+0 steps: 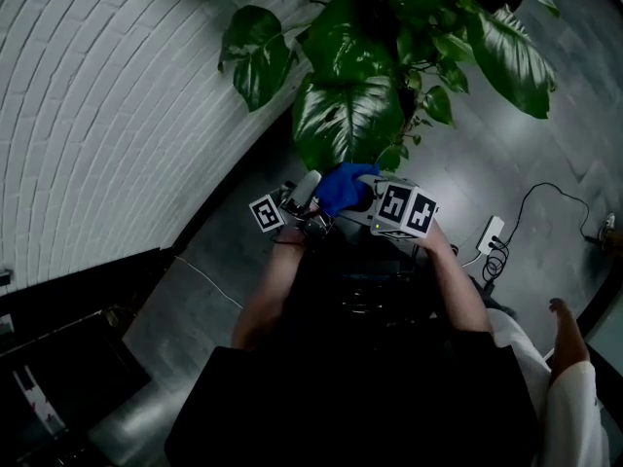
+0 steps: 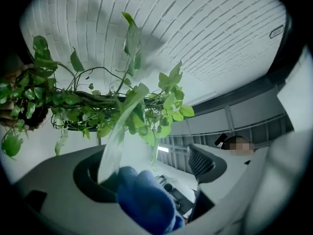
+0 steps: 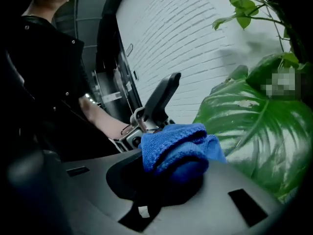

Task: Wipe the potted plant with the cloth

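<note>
Crowding leaves (image 1: 346, 115) around right tongs (image 3: 168, 180) clamped on blue cloth (image 3: 176, 148); left tongs (image 2: 149, 173) agape.

Indoor office-like corner: white brick wall (image 1: 97, 95), grey tiled floor (image 1: 467, 163), big potted plant (image 1: 350, 86).

Blue cloth (image 1: 343, 189), nubby, bunched into a wad, clamped in right tool (image 3: 172, 176), just beside a low leaf. Potted plant (image 1: 362, 86): broad glossy green leaves, some drooping.

From the head, looks steeply down, potted plant (image 1: 347, 115) at twelve o'clock. In the left gripper view, tilts upward beneath it; in the right, faces it at three o'clock. Shares blue cloth (image 1: 341, 188) close up.
</note>
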A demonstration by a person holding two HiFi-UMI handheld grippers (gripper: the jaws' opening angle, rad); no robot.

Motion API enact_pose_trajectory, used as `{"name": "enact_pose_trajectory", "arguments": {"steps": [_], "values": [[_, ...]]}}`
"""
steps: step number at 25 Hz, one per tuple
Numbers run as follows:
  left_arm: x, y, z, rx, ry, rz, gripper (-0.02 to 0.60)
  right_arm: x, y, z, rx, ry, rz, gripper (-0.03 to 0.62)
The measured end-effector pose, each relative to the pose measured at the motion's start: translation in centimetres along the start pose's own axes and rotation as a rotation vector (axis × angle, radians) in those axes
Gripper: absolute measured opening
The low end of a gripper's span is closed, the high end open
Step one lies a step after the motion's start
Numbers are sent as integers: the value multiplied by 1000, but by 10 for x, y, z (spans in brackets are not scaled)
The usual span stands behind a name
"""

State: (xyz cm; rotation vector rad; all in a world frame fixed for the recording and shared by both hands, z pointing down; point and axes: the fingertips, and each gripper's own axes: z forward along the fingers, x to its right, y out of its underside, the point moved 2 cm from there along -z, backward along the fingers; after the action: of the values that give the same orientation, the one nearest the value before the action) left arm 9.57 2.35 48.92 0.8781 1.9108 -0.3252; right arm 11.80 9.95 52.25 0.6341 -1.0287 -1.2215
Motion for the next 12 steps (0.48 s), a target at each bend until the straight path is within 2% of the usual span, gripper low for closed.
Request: {"name": "enact_pose_trajectory", "arguments": {"steps": [7,8,10,12], "values": [[-1,-3,-3,28,19,-24,433,-19,33,-19,36,-61,87,60],[-1,-4,-3,31,23,-24,434,-20,31,-30,83,-72,103,60],[1,-6,-2,36,27,-22,434,-14,13,-63,245,-78,143,60],[1,-7,-3,36,24,-22,433,6,-13,-104,431,-27,174,60]]}}
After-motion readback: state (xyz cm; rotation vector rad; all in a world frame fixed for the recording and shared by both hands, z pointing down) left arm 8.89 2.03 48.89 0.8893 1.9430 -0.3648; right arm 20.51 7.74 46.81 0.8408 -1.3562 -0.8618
